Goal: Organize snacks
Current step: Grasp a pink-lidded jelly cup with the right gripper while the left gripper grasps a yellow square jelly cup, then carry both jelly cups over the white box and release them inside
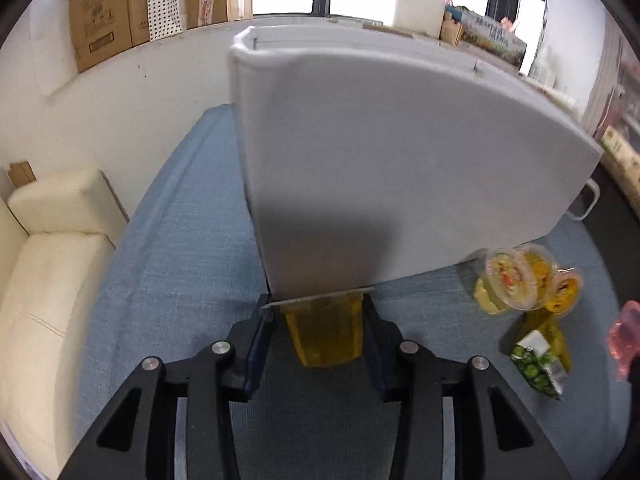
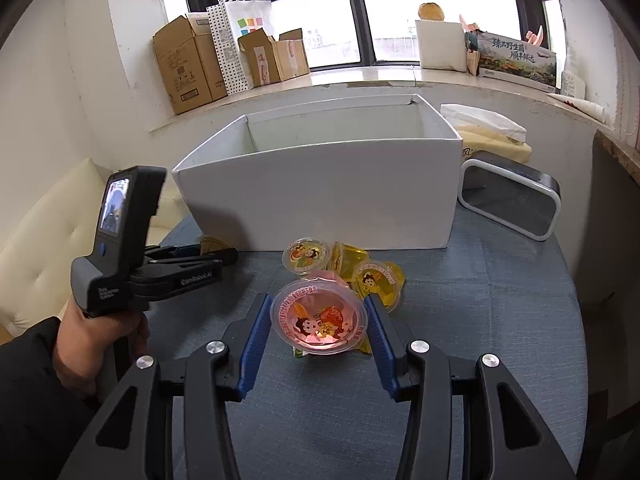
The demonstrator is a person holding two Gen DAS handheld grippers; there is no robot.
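Blue-grey cloth covers the table (image 2: 500, 300); behind it runs a window sill carrying cardboard boxes (image 2: 192, 64) and a printed carton (image 2: 516, 60). A cream sofa (image 1: 52, 264) stands along the table's left side.

Item: white box (image 2: 320, 192), open-topped, upright on the table, its near wall facing the snacks.

Item: left gripper (image 1: 318, 320), held close against the box's near wall. Its fingers (image 1: 256, 344) are closed on a yellow jelly cup (image 1: 326, 332), the cup's foil lid edge lying just under the box wall.

Item: right gripper (image 2: 318, 324), held low over the table. A pink jelly cup (image 2: 318, 320) sits between its fingers (image 2: 252, 344), lid tilted toward the camera; whether the pads touch the cup cannot be told.

Item: cluster of yellow jelly cups (image 2: 378, 282), lying on the table just before the box, touching one another and right behind the pink cup.

Item: green snack packet (image 1: 540, 360), lying near that cluster.

Item: grey-framed device (image 2: 508, 200), on the table to the right of the box.
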